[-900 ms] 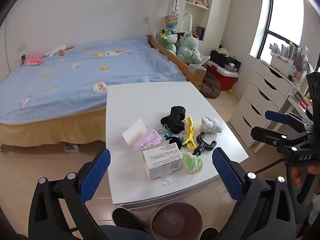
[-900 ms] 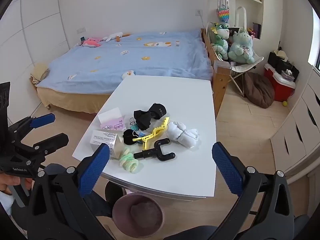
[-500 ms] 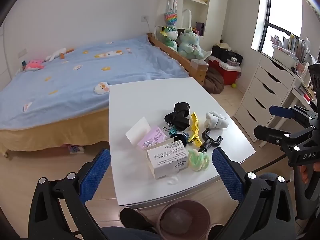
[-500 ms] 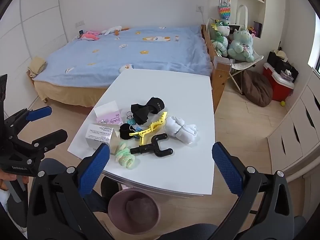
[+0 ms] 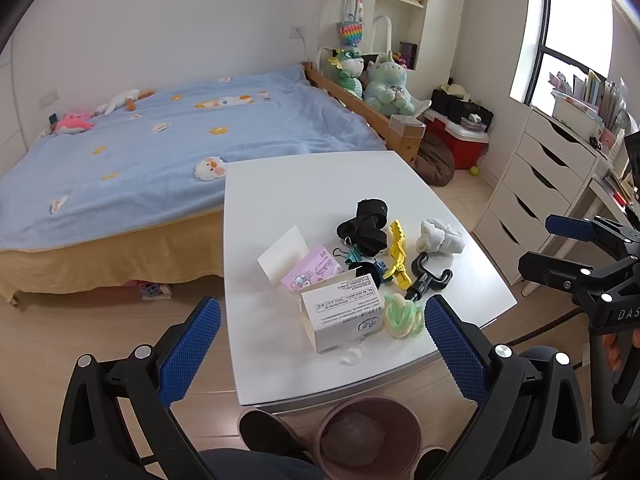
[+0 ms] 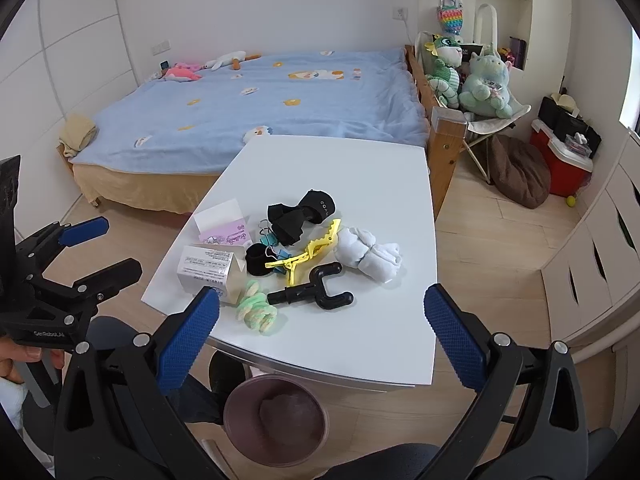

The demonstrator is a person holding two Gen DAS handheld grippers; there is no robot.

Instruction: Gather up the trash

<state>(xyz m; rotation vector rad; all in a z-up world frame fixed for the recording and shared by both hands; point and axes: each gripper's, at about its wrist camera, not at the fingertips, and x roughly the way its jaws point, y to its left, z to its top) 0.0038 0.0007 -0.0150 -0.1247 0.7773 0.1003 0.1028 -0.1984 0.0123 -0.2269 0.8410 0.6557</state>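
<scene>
A white table (image 5: 304,184) (image 6: 360,168) holds a pile of items: a white printed carton (image 5: 346,312) (image 6: 206,270), a pink packet (image 5: 314,270) (image 6: 226,236), a small white wad (image 5: 352,356), a green-yellow scrunchie (image 5: 404,316) (image 6: 256,308), a black Y-shaped handle (image 5: 428,278) (image 6: 316,292), a yellow clip (image 5: 398,250) (image 6: 306,256) and white socks (image 5: 440,236) (image 6: 368,254). A mauve bin (image 5: 368,436) (image 6: 276,420) stands on the floor below the table's near edge. My left gripper (image 5: 320,344) and right gripper (image 6: 320,336) are open and empty, short of the table.
A bed with a blue cover (image 5: 160,152) lies behind the table. White drawers (image 5: 548,184) stand on the right, with a red cooler (image 5: 456,140) and a brown beanbag (image 6: 516,172) on the floor. Black fabric pieces (image 6: 300,212) and binder clips (image 6: 276,246) lie in the pile.
Both grippers have drifted slightly, so the table sits a little differently in each view. Both stay open. Nothing on the table has moved.
</scene>
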